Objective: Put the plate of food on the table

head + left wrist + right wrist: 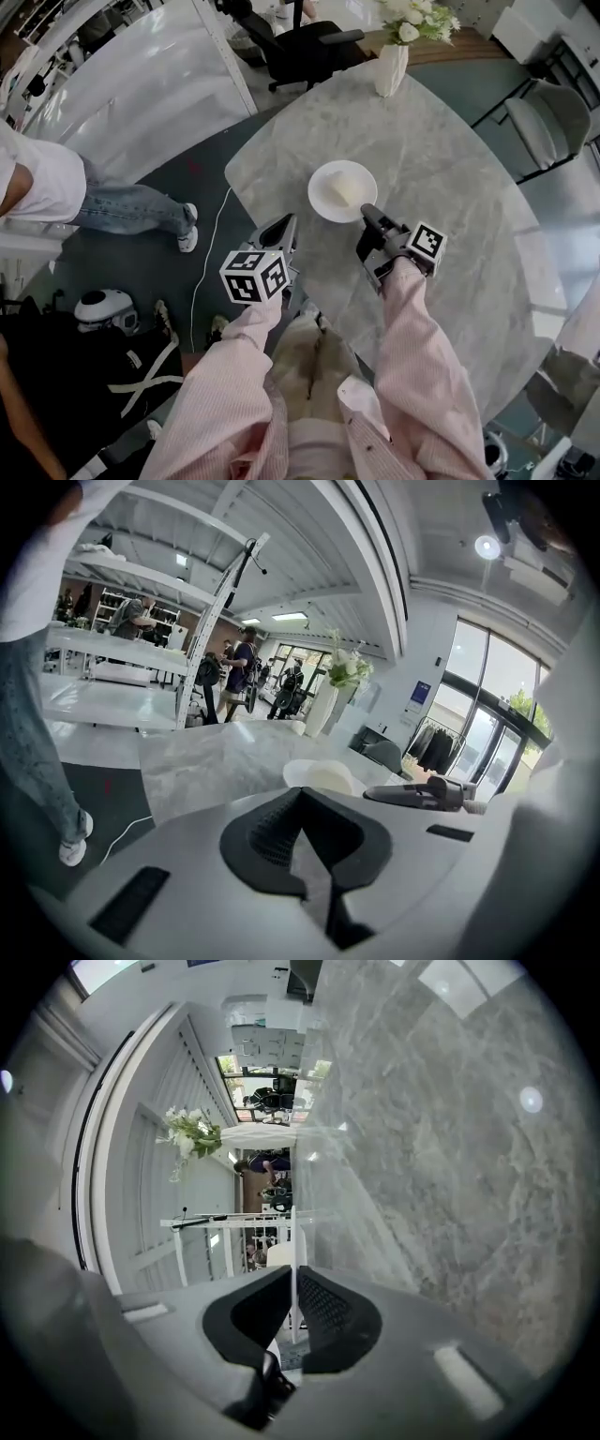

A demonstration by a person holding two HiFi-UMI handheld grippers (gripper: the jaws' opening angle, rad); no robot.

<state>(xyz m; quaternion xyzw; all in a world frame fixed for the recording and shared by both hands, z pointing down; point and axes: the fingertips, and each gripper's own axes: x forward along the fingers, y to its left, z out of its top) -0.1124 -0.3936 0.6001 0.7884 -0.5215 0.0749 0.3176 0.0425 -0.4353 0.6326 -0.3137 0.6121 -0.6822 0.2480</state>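
Observation:
A white plate (330, 178) with a pale piece of food (345, 190) is at the near-middle of the round marble table (450, 169); whether it rests on the marble or hangs just above it I cannot tell. My right gripper (367, 212) comes in from the near right and is shut on the plate's rim. In the right gripper view the plate (294, 1241) shows as a thin white edge pinched between the jaws (293, 1274). My left gripper (287, 225) is shut and empty, over the table's near-left edge, apart from the plate (319, 775). Its jaws (300, 794) meet at the tips.
A white vase of flowers (391, 66) stands at the table's far side. A black office chair (300, 45) and a grey chair (548, 117) stand round the table. A person (56, 187) stands on the floor at left, by a white cable (208, 248).

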